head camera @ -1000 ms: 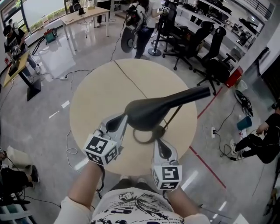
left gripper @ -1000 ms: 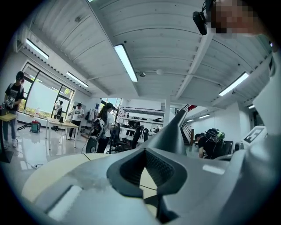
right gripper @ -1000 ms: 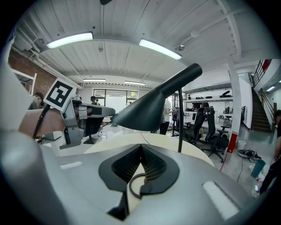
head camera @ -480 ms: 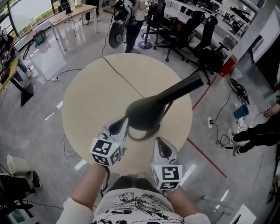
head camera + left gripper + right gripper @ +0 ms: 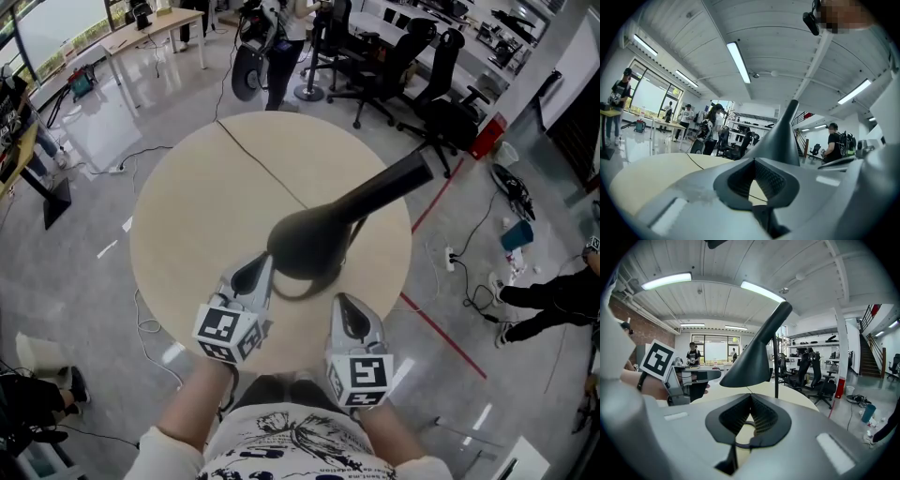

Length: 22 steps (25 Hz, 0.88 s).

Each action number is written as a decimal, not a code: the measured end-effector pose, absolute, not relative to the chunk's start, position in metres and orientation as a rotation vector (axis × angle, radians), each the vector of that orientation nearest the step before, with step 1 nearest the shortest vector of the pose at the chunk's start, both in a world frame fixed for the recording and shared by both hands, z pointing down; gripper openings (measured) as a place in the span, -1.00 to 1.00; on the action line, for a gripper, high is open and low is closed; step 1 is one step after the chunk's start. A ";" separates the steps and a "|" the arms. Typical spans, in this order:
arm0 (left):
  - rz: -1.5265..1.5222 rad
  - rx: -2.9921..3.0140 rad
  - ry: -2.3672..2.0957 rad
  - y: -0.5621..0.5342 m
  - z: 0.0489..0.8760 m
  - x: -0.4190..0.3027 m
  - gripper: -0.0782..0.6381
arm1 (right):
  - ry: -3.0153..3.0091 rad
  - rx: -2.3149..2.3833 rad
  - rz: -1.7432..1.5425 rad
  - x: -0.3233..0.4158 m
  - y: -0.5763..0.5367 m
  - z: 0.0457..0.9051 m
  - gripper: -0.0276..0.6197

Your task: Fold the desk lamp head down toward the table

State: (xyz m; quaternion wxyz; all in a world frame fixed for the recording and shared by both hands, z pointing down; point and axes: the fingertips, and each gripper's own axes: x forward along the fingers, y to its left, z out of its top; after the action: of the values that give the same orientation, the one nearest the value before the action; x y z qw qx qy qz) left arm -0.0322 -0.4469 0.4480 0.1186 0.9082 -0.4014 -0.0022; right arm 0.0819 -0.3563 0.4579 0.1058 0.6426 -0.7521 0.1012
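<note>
A black desk lamp stands on the round beige table (image 5: 187, 206), its cone-shaped head (image 5: 305, 246) raised above its ring base (image 5: 298, 289). Its neck (image 5: 389, 192) slants off to the upper right. My left gripper (image 5: 261, 265) is shut and empty, its tip at the head's left edge; whether it touches is unclear. In the left gripper view the lamp head (image 5: 780, 140) rises just beyond the closed jaws. My right gripper (image 5: 342, 305) is shut and empty, just short of the base. In the right gripper view the head (image 5: 750, 362) and thin stem (image 5: 776, 366) stand ahead.
A thin black cable (image 5: 262, 169) runs across the table to the far edge. Office chairs (image 5: 412, 66) and a desk (image 5: 159, 33) stand behind the table. A red floor line (image 5: 441, 347) passes on the right, and a person (image 5: 553, 300) sits on the floor there.
The head camera has shifted a little, so the table sits slightly differently in view. Lamp and both grippers keep nearly the same places relative to each other.
</note>
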 end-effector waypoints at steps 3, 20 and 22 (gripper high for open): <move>-0.074 2.564 -1.236 -0.428 0.443 -0.041 -0.78 | -2.278 1.870 0.261 0.082 -0.355 0.450 -0.89; -0.021 2.569 -1.440 -0.307 0.444 -0.016 -0.77 | -2.467 1.643 0.139 0.096 -0.316 0.454 -0.89; -0.023 2.570 -1.427 -0.298 0.446 -0.018 -0.78 | -2.467 1.651 0.138 0.094 -0.307 0.455 -0.89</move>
State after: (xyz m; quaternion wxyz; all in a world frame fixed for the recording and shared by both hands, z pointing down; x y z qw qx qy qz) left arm -0.0182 -0.2976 0.4461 0.1007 0.8698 -0.4829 -0.0079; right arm 0.0938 -0.3072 0.4555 0.0848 0.5535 -0.8272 0.0462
